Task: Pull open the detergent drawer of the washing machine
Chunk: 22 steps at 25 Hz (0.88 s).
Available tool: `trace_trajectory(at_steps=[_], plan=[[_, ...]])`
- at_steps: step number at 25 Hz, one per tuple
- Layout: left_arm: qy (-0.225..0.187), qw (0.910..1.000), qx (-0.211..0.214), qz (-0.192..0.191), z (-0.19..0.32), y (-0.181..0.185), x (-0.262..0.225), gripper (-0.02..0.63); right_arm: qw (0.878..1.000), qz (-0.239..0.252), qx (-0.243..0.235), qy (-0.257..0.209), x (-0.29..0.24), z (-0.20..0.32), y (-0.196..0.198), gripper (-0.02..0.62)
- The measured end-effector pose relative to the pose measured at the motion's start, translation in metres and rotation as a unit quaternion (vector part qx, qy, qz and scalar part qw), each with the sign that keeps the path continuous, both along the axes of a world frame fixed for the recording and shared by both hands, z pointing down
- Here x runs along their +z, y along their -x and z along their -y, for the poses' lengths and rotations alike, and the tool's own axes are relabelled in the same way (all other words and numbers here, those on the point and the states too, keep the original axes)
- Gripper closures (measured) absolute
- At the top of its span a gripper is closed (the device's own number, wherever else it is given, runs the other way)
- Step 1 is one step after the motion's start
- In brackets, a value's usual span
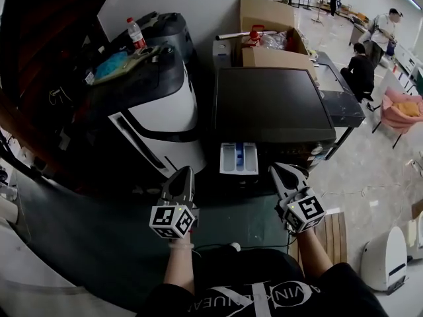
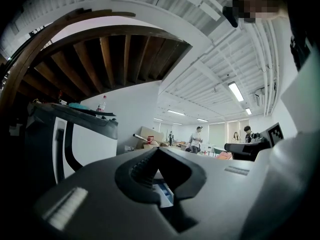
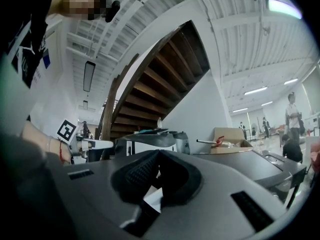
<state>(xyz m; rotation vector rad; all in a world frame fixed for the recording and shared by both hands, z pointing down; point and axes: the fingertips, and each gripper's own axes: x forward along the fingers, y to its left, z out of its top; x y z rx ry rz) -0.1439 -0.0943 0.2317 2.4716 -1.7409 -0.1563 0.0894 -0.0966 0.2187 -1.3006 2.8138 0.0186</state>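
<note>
Washing machine (image 1: 271,104) fills the middle of my head view, and its detergent drawer (image 1: 238,158) stands pulled out of the front (blue and white compartments showing). Left gripper (image 1: 184,174) and right gripper (image 1: 281,172) hover either side of it, each with jaws pressed together on nothing.

Washing machine (image 1: 274,104) front hidden under its top, detergent drawer (image 1: 238,158) contents too small to tell, bottle (image 1: 136,34) label unreadable

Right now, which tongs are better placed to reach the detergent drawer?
Right, probably: the right tongs sit closer to the detergent drawer than the left tongs; both are shut, empty.
</note>
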Motion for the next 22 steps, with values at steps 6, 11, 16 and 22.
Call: trace_trajectory(at_steps=[6,11,16,22], plan=[[0.003,1.0,-0.007,0.002,0.0055,0.0035,-0.0016,0.598,1.0,0.003,0.004,0.0,-0.0038,0.0047,0.0011,0.584],[0.007,0.9999,-0.01,0.003,0.0059,0.0076,0.0039,0.598,1.0,0.006,0.005,0.003,0.0006,0.0066,0.0026,0.584],[0.01,0.9998,-0.011,0.009,0.0053,0.0087,0.0068,0.598,1.0,0.004,0.005,0.002,0.0002,0.0064,0.0039,0.584],[0.009,0.9998,-0.011,0.012,0.0024,0.0085,0.0042,0.598,1.0,0.001,0.0,0.002,0.0,0.004,0.006,0.584]])
